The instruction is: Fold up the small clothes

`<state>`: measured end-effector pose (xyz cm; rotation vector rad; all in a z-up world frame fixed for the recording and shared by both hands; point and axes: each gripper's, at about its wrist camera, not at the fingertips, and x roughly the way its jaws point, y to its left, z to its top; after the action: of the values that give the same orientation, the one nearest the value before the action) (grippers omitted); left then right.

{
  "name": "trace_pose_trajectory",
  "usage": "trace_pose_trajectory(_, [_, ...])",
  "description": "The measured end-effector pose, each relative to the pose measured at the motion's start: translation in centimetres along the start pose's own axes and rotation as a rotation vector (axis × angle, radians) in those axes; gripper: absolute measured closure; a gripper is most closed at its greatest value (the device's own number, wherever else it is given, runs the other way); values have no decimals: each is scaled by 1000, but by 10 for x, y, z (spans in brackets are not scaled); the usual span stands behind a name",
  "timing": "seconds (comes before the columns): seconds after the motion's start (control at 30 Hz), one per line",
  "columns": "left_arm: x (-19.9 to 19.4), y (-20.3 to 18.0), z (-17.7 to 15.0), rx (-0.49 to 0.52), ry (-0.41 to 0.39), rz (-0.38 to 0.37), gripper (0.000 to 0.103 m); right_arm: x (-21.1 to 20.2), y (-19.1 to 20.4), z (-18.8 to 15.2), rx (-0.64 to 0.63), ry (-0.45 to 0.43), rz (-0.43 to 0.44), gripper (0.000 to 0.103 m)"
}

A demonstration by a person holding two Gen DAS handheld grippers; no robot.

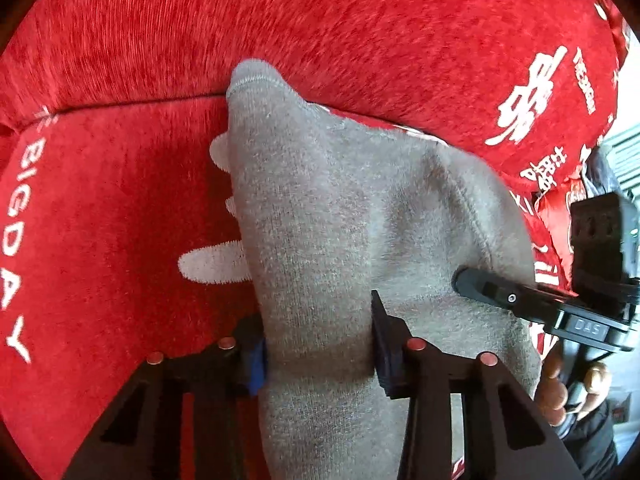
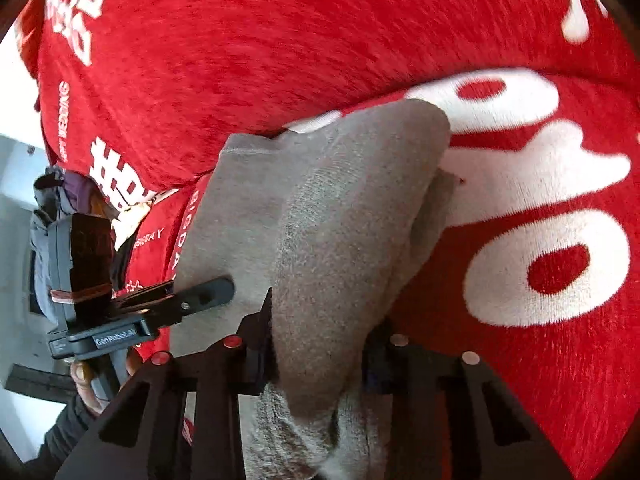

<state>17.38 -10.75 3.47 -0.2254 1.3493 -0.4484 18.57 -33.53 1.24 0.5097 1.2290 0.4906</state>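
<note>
A grey knitted sock (image 1: 340, 208) lies on a red plush cover. My left gripper (image 1: 318, 344) is shut on the sock near one end; the cloth bunches between the jaws. In the right wrist view the same sock (image 2: 344, 216) is doubled over, and my right gripper (image 2: 320, 356) is shut on its other end. Each gripper shows in the other's view: the right gripper (image 1: 464, 280) rests against the sock at the right edge of the left view, the left gripper (image 2: 224, 286) at the left of the right view.
The red plush cover (image 1: 360, 32) with white lettering fills both views and rises into a backrest behind a seam (image 1: 120, 102). The cover's edge and a pale floor (image 2: 16, 152) lie at the left of the right wrist view. The person's hand (image 1: 560, 384) holds the right gripper's handle.
</note>
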Motion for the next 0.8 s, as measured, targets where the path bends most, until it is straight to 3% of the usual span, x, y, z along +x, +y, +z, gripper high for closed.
trace_pose_trajectory(0.33, [-61,2,-30,5,-26,-10,61,-31,80,-28,-116,-40,-44,68])
trace_pose_trajectory(0.8, [-122,17,-139,18,-37,38,61,-41,137,-120,-185,-15,-39,68])
